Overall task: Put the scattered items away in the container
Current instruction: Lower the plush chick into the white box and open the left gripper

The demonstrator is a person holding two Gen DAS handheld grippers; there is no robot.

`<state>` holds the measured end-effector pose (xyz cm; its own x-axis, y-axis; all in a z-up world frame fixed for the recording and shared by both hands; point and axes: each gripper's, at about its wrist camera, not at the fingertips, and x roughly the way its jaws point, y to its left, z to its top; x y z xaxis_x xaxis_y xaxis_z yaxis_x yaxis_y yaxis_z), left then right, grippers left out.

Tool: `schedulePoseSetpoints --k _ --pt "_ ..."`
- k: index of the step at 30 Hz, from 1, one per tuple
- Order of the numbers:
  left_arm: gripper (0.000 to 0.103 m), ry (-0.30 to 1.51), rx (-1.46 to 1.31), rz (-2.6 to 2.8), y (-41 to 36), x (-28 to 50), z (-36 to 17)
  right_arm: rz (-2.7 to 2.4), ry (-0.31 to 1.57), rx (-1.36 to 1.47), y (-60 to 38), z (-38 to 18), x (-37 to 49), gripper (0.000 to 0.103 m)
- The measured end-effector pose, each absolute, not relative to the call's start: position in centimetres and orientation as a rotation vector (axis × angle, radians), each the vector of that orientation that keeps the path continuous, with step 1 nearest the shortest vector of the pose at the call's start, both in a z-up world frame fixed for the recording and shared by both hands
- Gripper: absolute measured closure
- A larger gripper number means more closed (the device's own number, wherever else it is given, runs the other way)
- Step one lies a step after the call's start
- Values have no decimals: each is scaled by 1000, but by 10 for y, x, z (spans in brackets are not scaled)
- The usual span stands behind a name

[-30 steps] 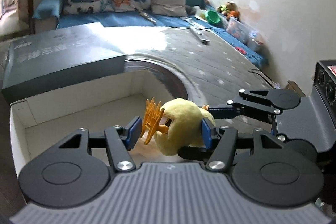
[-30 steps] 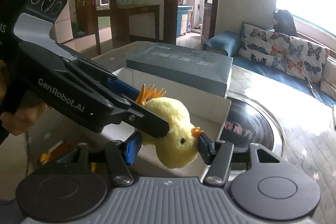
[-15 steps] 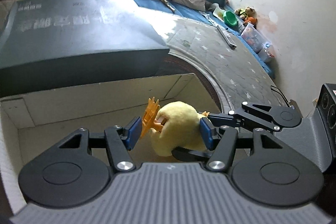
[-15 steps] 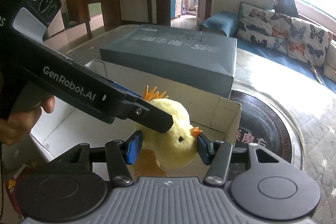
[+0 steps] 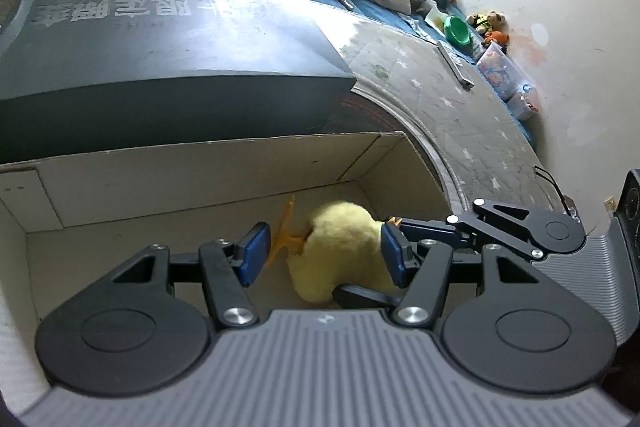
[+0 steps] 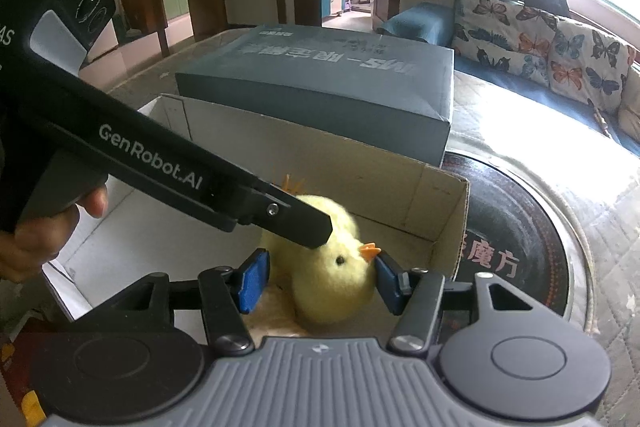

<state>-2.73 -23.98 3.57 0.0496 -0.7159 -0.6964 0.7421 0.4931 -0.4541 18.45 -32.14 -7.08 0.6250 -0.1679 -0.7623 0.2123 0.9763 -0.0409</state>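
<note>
Both grippers sit on the plush chick (image 6: 332, 279), low inside the white cardboard box (image 6: 404, 203). Right gripper (image 6: 320, 281): blue pads either side of the head, right pad at the beak, left pad looks slightly clear of the fuzz, so a loose pinch at best. Left gripper (image 5: 322, 253): right pad on the yellow body, left pad beside the orange feet (image 5: 282, 233) with a gap; whether it clamps anything is unclear.

Step in hand, as judged: setting the chick down in the box. Doing it well means lowering until the body rests on the box floor, spreading one gripper first, then the other, and lifting straight up so the pads don't drag the plush or catch the box wall. The grey box (image 5: 160, 39) butts against the far wall; keep clear of it.

Hard to tell: contact between chick and box floor is hidden by both gripper bodies. Other scattered items aren't visible; the bottom-left clutter in the right view is cut off. A hand (image 6: 44, 239) holds the left gripper's handle.
</note>
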Motion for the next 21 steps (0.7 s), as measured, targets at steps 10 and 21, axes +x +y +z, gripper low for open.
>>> schedulePoseSetpoints --k 10,21 --pt "42 1006 35 -1092 -228 -33 44 -237 821 18 -314 -57 171 31" --pt "37 877 44 -1097 -186 -71 81 -165 736 -10 -274 -24 119 26"
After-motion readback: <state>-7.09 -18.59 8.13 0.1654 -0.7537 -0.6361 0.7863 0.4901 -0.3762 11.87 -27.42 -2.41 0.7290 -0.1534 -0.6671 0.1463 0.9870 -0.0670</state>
